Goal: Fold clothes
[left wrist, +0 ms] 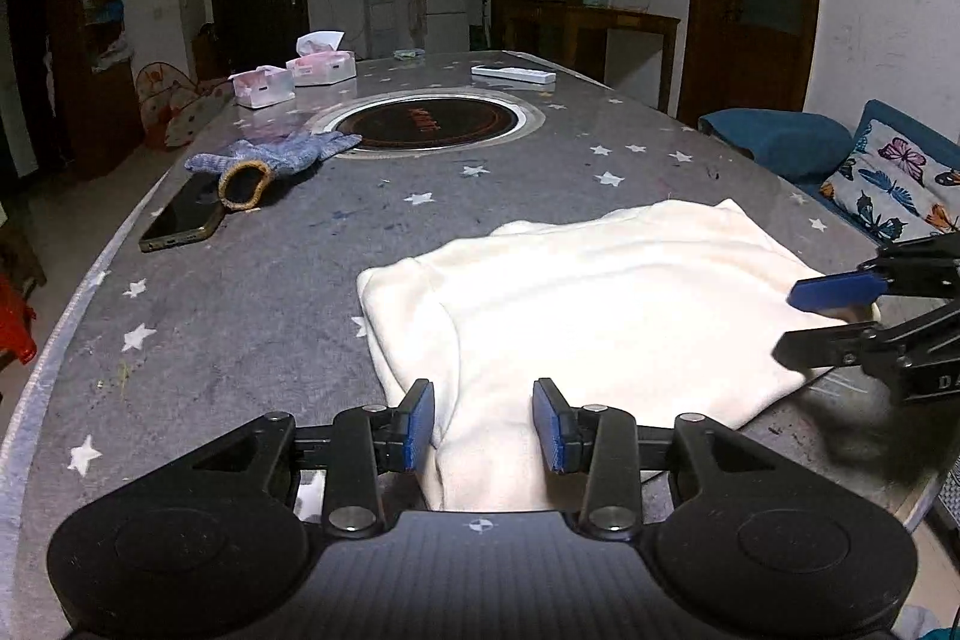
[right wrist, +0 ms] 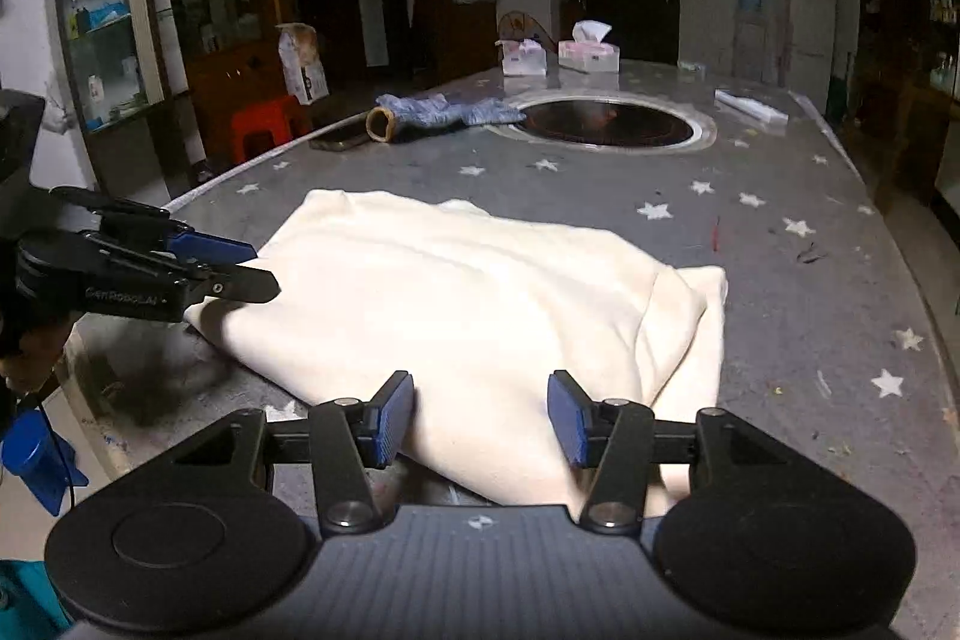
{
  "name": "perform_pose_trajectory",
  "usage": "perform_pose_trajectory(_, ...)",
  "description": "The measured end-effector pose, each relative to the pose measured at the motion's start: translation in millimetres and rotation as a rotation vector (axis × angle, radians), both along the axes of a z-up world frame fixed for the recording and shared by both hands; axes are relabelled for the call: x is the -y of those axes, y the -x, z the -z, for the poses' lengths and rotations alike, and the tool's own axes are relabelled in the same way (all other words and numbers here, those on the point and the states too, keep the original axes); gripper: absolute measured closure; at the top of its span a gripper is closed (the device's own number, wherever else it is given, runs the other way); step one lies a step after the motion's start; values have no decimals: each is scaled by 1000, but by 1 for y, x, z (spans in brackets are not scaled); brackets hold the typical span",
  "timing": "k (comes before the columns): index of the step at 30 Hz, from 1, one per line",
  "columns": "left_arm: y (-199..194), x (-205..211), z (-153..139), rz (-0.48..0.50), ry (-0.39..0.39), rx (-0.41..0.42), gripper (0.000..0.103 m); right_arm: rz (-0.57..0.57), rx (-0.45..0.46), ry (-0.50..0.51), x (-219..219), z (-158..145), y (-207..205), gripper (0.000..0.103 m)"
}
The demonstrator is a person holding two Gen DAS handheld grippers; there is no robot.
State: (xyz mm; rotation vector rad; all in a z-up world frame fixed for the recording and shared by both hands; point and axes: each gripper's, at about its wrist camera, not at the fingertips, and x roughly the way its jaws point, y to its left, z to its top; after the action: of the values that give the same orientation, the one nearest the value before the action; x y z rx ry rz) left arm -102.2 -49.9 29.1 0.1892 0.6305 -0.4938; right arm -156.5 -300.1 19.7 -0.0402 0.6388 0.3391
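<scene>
Because it covers most of the near end of the tabletop (left wrist: 240, 316), the grey star-printed cloth sets the stage: a matte, slightly grippy surface that should keep fabric from sliding freely when dragged. On it, toward the near edge, lies the cream garment (left wrist: 600, 292), already doubled over into a rough rectangle with a thicker folded band along one side. It looks soft, thick and fleecy, light for its bulk, with no stiffness at all; any lifted edge would likely droop and any single-point pinch would bunch it. The near hem, where several layers stack, seems the best place to take hold, one pinch toward each corner so the edge travels evenly.

Next in size, the left tongs (left wrist: 483, 421) sit low at the near edge with their blue pads spread wide, cloth lying between them but not pinched. The right tongs (right wrist: 480, 415) are likewise released, pads apart on either side of the garment's near fold, closing on nothing.

Farther back a round dark inset plate (left wrist: 429, 124) sits in the tabletop, with a blue knitted glove (left wrist: 282, 157) beside it, a phone (left wrist: 180, 214) partly under the glove's cuff, and two tissue boxes (left wrist: 294, 79) beyond.
</scene>
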Motion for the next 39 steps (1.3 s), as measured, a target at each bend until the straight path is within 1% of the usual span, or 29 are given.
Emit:
perform_pose_trajectory(3, 5, -1, -4, 12, -1, 22, 65, 6, 44, 6, 4, -8, 12, 54)
perform_pose_trajectory(4, 6, 0, -4, 17, -2, 25, 64, 10, 43, 6, 6, -8, 13, 55)
perform_pose_trajectory(6, 7, 2, 0, 20, -19, 25, 64, 24, 0, 14, 10, 2, 11, 58)
perform_pose_trajectory(7, 6, 4, 4, 16, -39, 18, 64, 24, -1, 20, 11, 7, 11, 58)
perform_pose_trajectory(8, 5, 5, 6, 15, -41, 13, 64, 13, 17, 47, 8, 10, 13, 58)
perform_pose_trajectory(10, 5, 8, 7, 27, -39, 12, 65, -1, 18, 86, 3, 6, 13, 58)
perform_pose_trajectory(16, 9, 17, 7, 66, -35, 14, 65, -50, 60, 70, -9, -13, 6, 59)
perform_pose_trajectory(18, 10, 20, 7, 79, -34, 14, 65, -69, 67, 55, -15, -14, 0, 58)
perform_pose_trajectory(20, 11, 23, 8, 91, -33, 15, 65, -86, 59, 55, -22, -9, -7, 58)
perform_pose_trajectory(21, 12, 24, 8, 98, -32, 15, 64, -93, 37, 59, -25, -3, -12, 58)
perform_pose_trajectory(23, 13, 27, 8, 111, -31, 15, 64, -96, 22, 65, -27, 3, -14, 57)
perform_pose_trajectory(25, 12, 22, 2, 105, -8, 10, 64, -100, 15, 72, -28, 4, -14, 58)
perform_pose_trajectory(27, 10, 13, -3, 71, 17, 7, 58, -113, 30, 83, -29, -4, -11, 57)
perform_pose_trajectory(29, 8, 3, -8, 37, 41, 1, 56, -143, 43, 92, -31, -10, -9, 56)
perform_pose_trajectory(31, 5, -6, -10, 6, 58, -14, 55, -172, 44, 92, -37, -13, -8, 51)
perform_pose_trajectory(33, 1, -13, -11, -26, 66, -36, 50, -197, 39, 87, -43, -14, -8, 51)
perform_pose_trajectory(34, 0, -15, -11, -38, 63, -41, 49, -208, 36, 87, -46, -15, -8, 50)
perform_pose_trajectory(37, -1, -20, -11, -73, 52, -51, 44, -234, 34, 91, -55, -14, -8, 45)
perform_pose_trajectory(39, -3, -23, -10, -96, 56, -59, 35, -252, 33, 94, -61, -14, -8, 44)
